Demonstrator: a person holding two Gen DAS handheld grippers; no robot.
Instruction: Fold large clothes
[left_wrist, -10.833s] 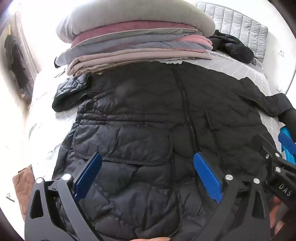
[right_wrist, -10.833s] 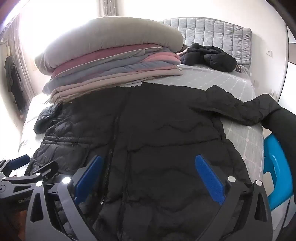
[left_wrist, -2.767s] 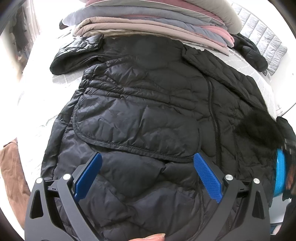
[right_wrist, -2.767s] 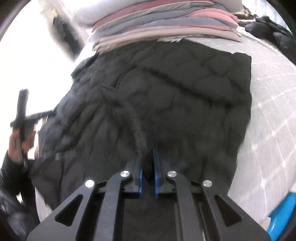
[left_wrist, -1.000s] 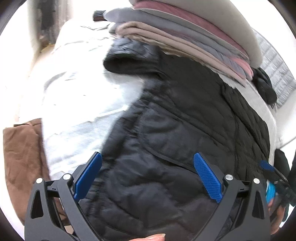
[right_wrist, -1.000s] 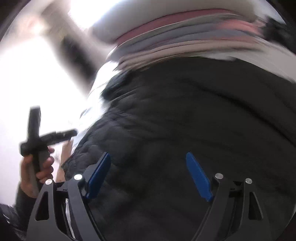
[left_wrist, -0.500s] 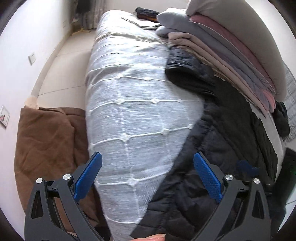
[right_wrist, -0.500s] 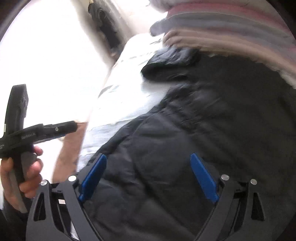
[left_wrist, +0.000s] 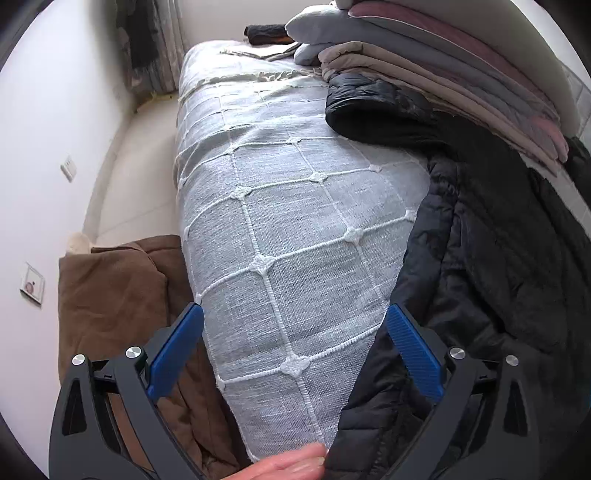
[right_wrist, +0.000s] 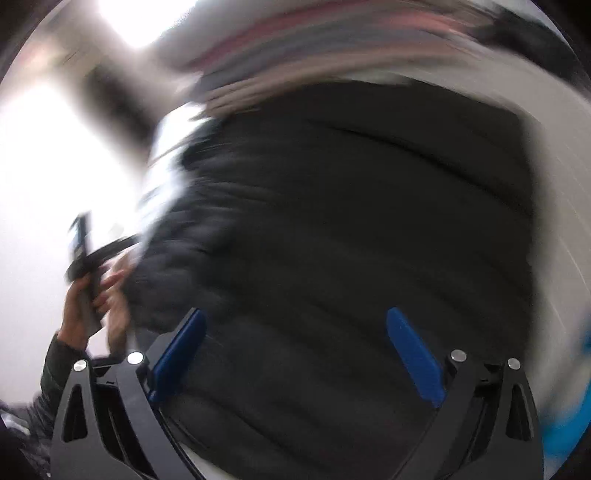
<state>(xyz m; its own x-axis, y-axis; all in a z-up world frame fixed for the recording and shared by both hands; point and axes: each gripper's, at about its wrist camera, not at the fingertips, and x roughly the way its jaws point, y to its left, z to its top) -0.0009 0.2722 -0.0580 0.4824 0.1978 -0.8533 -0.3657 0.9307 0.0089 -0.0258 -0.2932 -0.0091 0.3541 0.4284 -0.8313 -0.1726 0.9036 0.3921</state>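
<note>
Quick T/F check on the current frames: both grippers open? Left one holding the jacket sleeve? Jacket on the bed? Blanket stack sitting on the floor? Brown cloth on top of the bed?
1. Both grippers are open. True: the left gripper and right gripper have their blue pads spread wide.
2. The left gripper holds the sleeve. False: it holds nothing; the sleeve lies apart on the bedspread.
3. The black puffer jacket lies on the bed. True.
4. The folded blanket stack sits on the floor. False: it is on the bed, beside the jacket.
5. The brown cloth is on top of the bed. False: it lies beside the bed, lower down.
</note>
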